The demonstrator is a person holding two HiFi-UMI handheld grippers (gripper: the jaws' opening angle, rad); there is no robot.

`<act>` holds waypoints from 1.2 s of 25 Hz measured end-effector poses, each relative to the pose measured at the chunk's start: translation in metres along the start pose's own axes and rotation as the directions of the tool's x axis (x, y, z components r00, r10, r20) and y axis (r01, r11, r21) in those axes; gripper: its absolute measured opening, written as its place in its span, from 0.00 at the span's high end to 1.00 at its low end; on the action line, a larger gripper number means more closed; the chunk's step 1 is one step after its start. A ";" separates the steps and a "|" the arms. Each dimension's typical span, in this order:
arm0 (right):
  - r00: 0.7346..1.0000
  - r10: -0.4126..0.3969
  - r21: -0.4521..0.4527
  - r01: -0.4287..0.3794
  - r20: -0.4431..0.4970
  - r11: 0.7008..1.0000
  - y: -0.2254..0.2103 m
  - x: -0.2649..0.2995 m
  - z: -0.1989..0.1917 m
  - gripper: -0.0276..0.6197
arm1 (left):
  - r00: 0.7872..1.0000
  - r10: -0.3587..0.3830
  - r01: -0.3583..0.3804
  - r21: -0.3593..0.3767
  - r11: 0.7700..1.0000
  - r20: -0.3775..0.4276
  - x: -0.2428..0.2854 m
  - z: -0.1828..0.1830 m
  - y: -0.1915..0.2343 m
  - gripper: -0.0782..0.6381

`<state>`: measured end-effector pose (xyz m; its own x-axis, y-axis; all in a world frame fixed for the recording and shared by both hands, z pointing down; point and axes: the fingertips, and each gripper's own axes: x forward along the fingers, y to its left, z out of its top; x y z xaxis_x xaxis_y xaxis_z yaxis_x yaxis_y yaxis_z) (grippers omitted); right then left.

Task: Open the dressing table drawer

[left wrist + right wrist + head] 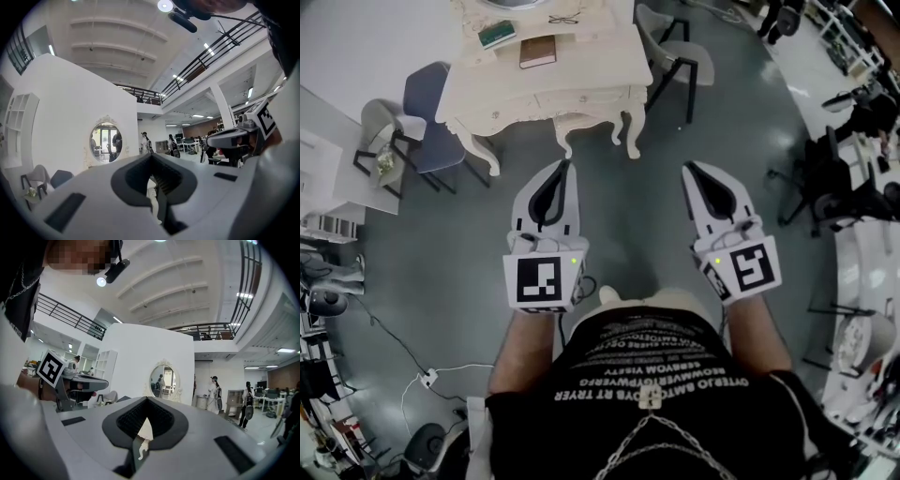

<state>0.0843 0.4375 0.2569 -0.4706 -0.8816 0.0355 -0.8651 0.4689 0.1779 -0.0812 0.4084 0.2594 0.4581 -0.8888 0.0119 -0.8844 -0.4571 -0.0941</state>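
The cream dressing table (581,58) stands at the top of the head view, its drawer front (572,97) facing me. Both grippers are held out level over the grey floor, short of the table and touching nothing. My left gripper (563,169) has its jaws together with nothing between them. My right gripper (688,171) is likewise shut and empty. In the left gripper view the oval mirror (104,141) shows past the left gripper (151,156). The right gripper view shows the mirror (162,379) above the right gripper (146,400), with a curved table leg (140,452) seen through the jaw gap.
A brown book (536,52), a green book (498,36) and glasses (562,17) lie on the tabletop. A blue chair (429,111) and a grey chair (382,133) stand left of the table, another chair (677,54) right. Cables (431,377) trail on the floor at lower left.
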 end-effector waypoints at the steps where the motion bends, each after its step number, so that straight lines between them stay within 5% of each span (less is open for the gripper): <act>1: 1.000 -0.002 -0.001 0.001 -0.005 1.000 0.000 0.001 0.000 0.95 | 1.000 0.001 -0.001 -0.012 1.000 0.004 0.001 0.000 0.002 0.89; 7: 1.000 -0.009 0.037 0.010 -0.009 0.999 -0.007 0.007 -0.002 0.96 | 1.000 0.006 -0.006 -0.043 0.999 0.006 0.011 -0.001 0.003 0.89; 16: 0.999 0.032 -0.012 -0.033 -0.020 0.999 -0.054 0.050 -0.022 0.96 | 0.999 0.033 -0.033 -0.003 0.999 -0.039 0.065 -0.009 0.012 0.89; 21: 0.998 0.065 0.040 -0.064 -0.010 0.997 -0.081 0.091 -0.029 0.96 | 0.997 0.041 -0.040 0.028 0.999 -0.063 0.104 -0.016 0.020 0.89; 30: 0.994 0.094 0.075 -0.090 -0.048 0.993 -0.118 0.153 -0.054 0.96 | 0.992 0.074 -0.080 -0.055 0.995 -0.106 0.166 -0.046 0.040 0.89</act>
<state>0.1236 0.2440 0.2941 -0.5411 -0.8350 0.0996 -0.8296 0.5494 0.0994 -0.0443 0.2412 0.3036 0.3791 -0.9187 0.1105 -0.9219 -0.3853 -0.0401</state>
